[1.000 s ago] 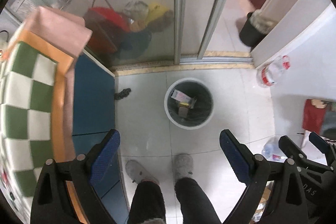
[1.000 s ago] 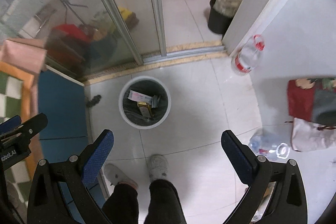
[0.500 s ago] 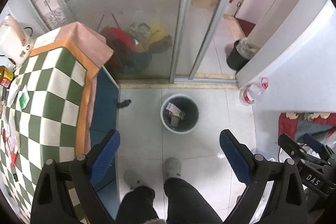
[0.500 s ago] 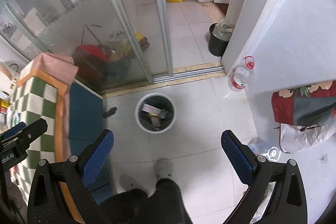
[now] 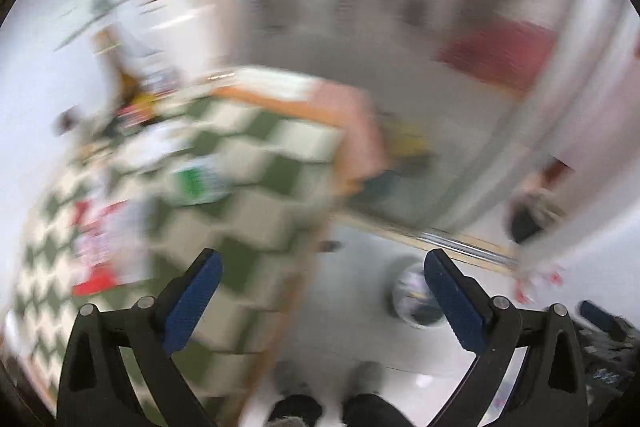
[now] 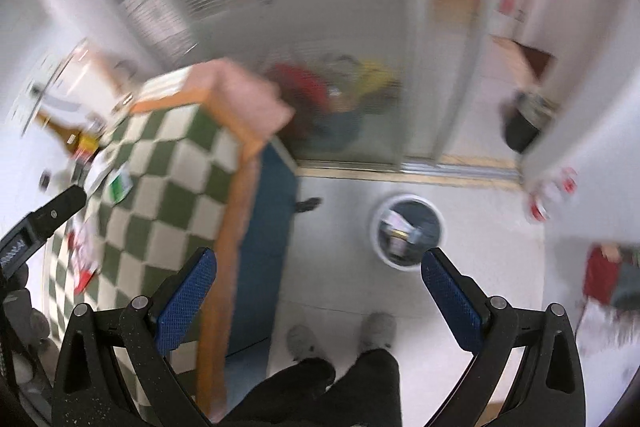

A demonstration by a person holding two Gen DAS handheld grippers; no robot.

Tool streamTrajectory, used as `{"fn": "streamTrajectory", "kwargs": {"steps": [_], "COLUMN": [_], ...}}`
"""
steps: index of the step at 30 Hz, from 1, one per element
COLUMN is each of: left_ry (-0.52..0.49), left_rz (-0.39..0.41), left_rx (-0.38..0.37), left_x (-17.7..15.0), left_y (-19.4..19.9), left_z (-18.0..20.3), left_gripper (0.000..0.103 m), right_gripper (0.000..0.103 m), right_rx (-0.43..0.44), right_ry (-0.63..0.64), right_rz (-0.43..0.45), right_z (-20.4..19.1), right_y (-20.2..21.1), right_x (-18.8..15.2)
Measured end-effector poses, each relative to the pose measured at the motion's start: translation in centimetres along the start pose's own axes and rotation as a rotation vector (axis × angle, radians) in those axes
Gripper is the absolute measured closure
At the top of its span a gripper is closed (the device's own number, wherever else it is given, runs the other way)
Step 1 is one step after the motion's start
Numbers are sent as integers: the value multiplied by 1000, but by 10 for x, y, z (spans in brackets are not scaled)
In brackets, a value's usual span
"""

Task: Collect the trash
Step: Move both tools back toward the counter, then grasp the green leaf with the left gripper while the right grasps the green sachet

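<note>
Both views are motion-blurred. A white-rimmed trash bin (image 6: pixel 407 231) with wrappers inside stands on the tiled floor; it also shows in the left wrist view (image 5: pixel 416 297). A table with a green-and-white checked cloth (image 5: pixel 248 195) carries blurred wrappers: a green-and-white packet (image 5: pixel 196 183) and red-and-white ones (image 5: pixel 100 247). The table also shows in the right wrist view (image 6: pixel 168 195). My left gripper (image 5: pixel 320 301) is open and empty over the table's edge. My right gripper (image 6: pixel 318 301) is open and empty above the floor. The left gripper's body (image 6: pixel 36 227) shows at the left.
A brown bottle (image 6: pixel 64 135) and small items stand at the table's far end. A glass sliding door (image 6: pixel 360 67) is behind the bin. A black bin (image 6: pixel 524 123) and a plastic bottle (image 6: pixel 548 195) stand by the wall. The person's slippered feet (image 6: pixel 340 337) are below.
Both grippers have swung up and to the left, away from the bin and toward the table. The tabletop with its wrappers has come into view. Both stay open.
</note>
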State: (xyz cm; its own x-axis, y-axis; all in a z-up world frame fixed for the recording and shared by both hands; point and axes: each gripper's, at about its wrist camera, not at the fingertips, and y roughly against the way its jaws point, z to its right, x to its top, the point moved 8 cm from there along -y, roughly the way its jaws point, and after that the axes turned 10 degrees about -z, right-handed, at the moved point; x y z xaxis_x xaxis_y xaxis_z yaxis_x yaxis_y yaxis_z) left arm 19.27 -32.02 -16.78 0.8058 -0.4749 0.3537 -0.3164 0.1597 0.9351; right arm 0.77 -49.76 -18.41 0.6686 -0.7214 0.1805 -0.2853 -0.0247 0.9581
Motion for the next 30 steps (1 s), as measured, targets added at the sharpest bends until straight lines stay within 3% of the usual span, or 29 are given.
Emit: {"fn": "streamTrajectory", "kwargs": {"steps": [3, 7, 11, 12, 14, 16, 20, 22, 27, 29, 30], "left_ry": [172, 397, 552, 570, 601, 619, 611, 591, 594, 599, 601], "left_rz": [-34, -120, -231, -248, -280, -296, -259, -249, -235, -230, -228], "left_rx": [124, 264, 294, 293, 255, 208, 156, 153, 174, 194, 209], "left_x": [-6, -50, -115, -126, -144, -154, -151, -148, -149, -148, -148], "left_y": [-14, -36, -70, -74, -92, -108, -121, -120, -115, -113, -110], "left_z": [-108, -243, -337, -348, -365, -374, -377, -379, -389, -393, -396], "left_gripper": [0, 0, 5, 8, 26, 34, 72, 83, 84, 84, 84], "right_gripper": [0, 0, 0, 0, 0, 0, 0, 0, 2, 12, 22], "right_rx": [49, 91, 84, 76, 52, 42, 15, 2, -17, -31, -76], "right_ry": [106, 222, 310, 329, 364, 373, 384, 387, 398, 411, 432], "right_rz": [-56, -122, -182, -195, -219, -224, -230, -224, -217, -218, -198], "right_z": [-83, -181, -261, -279, -315, -325, -350, -360, -384, -393, -397], "right_y": [-32, -79, -134, -148, -180, -190, -220, -233, -261, -271, -275], "right_x": [20, 37, 46, 48, 52, 54, 68, 77, 96, 99, 99]}}
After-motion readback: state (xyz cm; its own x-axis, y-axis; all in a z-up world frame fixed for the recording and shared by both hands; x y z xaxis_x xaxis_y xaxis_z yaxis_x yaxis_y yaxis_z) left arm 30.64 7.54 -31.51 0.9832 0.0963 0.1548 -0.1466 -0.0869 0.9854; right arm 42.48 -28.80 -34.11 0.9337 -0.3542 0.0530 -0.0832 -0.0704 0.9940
